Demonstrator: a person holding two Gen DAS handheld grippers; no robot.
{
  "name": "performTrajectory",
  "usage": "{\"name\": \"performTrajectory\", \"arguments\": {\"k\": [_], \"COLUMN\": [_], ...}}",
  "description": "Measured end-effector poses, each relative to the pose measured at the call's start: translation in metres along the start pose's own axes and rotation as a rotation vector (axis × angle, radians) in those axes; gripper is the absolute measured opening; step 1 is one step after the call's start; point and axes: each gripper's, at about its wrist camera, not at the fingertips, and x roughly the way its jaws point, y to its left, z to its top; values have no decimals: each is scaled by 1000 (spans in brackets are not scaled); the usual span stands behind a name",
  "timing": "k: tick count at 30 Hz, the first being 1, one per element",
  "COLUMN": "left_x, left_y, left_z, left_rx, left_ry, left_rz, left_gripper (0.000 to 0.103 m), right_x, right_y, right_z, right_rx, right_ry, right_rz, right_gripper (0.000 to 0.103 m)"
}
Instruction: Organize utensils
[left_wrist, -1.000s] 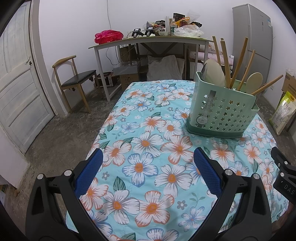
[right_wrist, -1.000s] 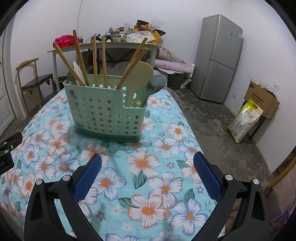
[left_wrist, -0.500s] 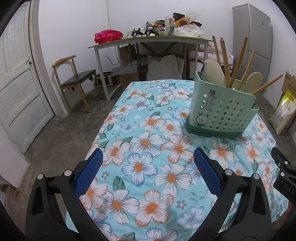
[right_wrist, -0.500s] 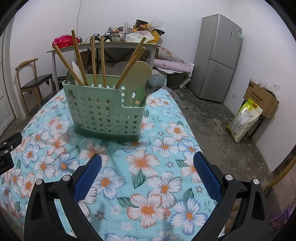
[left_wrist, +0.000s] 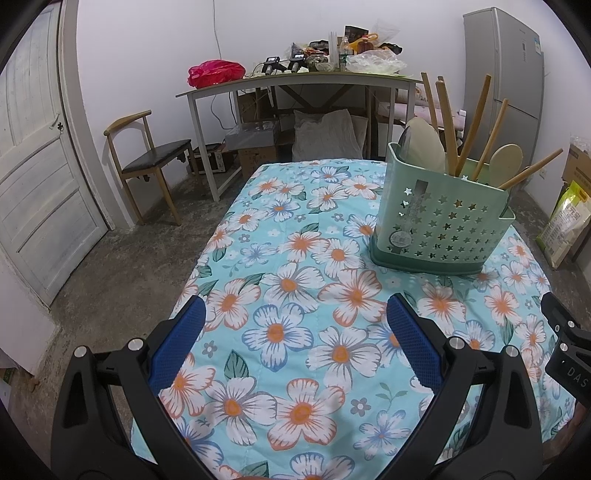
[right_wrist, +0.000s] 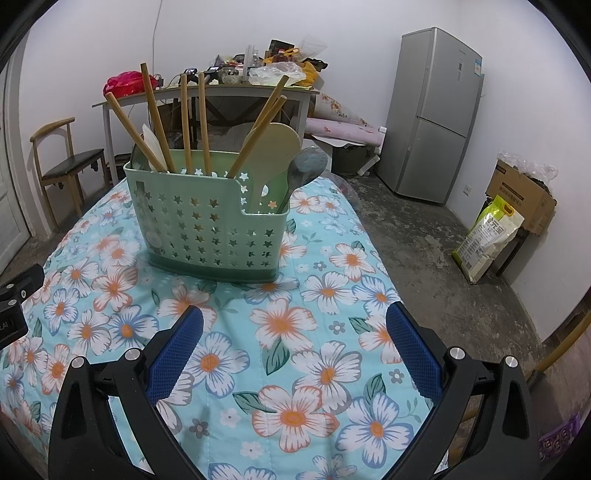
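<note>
Both grippers hang low over the near end of the table, and both are spread wide with nothing between the blue pads. The left gripper (left_wrist: 293, 334) is above the flowered cloth (left_wrist: 288, 332), well apart from the basket; the right gripper (right_wrist: 293, 338) is above the same cloth, a little nearer to the basket. At the right edge of the left view a black part of the other tool can be seen.

The green basket (right_wrist: 207, 229) with star-shaped holes stands upright on the cloth, toward the far right part of the table as the left camera sees it (left_wrist: 439, 221). All utensils I can see are inside it — several wooden sticks (right_wrist: 157, 122) lean in the taller compartment, and a pale flat paddle (right_wrist: 273, 155) and a grey spoon (right_wrist: 306, 166) stand in the lower compartment on the fridge side. Another pale paddle (left_wrist: 424, 144) is at the opposite end.

Behind the table there is a cluttered desk (left_wrist: 295, 79), a wooden chair (left_wrist: 147, 162) beside a white door (left_wrist: 33, 166), and a grey fridge (right_wrist: 432, 114) in the corner.
</note>
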Motion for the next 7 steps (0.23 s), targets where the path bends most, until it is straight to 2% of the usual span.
{"name": "performTrajectory", "arguments": {"k": [7], "left_x": [0], "left_y": [1], "left_z": [0], "left_rx": [-1], "left_ry": [-2], "left_rz": [2], "left_gripper": [95], "right_x": [0], "right_y": [0], "right_z": [0], "right_rx": [1], "right_ry": [2], "right_rz": [0], "right_gripper": [96]}}
